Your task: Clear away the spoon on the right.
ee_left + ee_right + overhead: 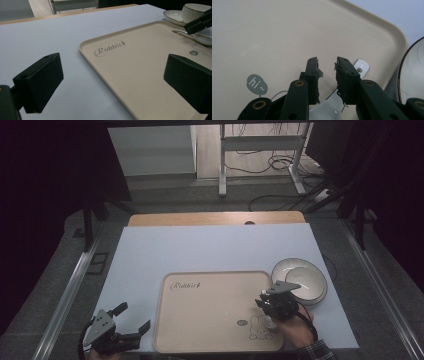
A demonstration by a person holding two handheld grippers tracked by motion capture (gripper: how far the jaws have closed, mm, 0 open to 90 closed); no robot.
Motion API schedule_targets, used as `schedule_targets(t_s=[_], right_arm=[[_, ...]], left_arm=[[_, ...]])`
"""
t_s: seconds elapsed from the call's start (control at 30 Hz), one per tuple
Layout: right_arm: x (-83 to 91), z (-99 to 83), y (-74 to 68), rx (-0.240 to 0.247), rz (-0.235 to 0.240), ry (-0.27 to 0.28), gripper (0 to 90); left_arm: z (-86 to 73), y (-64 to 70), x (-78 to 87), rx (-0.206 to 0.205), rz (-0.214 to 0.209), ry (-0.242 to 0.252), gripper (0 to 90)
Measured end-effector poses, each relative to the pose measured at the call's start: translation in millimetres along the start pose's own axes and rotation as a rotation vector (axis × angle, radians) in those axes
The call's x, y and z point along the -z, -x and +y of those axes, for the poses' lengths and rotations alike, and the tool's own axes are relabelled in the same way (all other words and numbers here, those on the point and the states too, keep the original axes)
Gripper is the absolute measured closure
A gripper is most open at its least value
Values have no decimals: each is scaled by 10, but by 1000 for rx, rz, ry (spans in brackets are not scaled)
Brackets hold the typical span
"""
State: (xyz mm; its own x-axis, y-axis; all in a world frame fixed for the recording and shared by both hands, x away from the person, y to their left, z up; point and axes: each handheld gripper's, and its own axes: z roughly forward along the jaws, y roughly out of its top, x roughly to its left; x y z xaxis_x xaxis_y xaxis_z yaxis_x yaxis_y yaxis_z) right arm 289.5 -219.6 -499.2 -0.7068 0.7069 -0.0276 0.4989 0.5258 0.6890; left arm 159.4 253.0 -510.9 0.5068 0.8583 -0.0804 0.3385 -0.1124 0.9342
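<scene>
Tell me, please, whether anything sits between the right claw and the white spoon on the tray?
Nothing visible does. The right claw hangs directly over the white spoon, jaws parted, with only bare tray around it.

Beige rectangular tray (210,312) lies flat on white worktop, "Rabbit" script and rabbit drawing printed on it. White ceramic spoon (359,67) lies on tray's right part, near the drawing. White dark-rimmed bowl (300,279) stands upright just beside tray's right edge.
</scene>
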Motion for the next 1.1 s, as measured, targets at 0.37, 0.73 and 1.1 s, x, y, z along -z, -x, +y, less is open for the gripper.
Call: schedule_targets(t_s=[0.37, 0.73, 1.1], right_arm=[[48, 15, -37, 14, -15, 29, 575], [120, 33, -43, 1, -29, 66, 441], [263, 45, -50, -12, -52, 157, 240]], left_arm=[[0, 1, -1, 1, 0, 0, 23], [-1, 0, 1, 8, 0, -5, 24], [1, -5, 3, 17, -4, -8, 25]])
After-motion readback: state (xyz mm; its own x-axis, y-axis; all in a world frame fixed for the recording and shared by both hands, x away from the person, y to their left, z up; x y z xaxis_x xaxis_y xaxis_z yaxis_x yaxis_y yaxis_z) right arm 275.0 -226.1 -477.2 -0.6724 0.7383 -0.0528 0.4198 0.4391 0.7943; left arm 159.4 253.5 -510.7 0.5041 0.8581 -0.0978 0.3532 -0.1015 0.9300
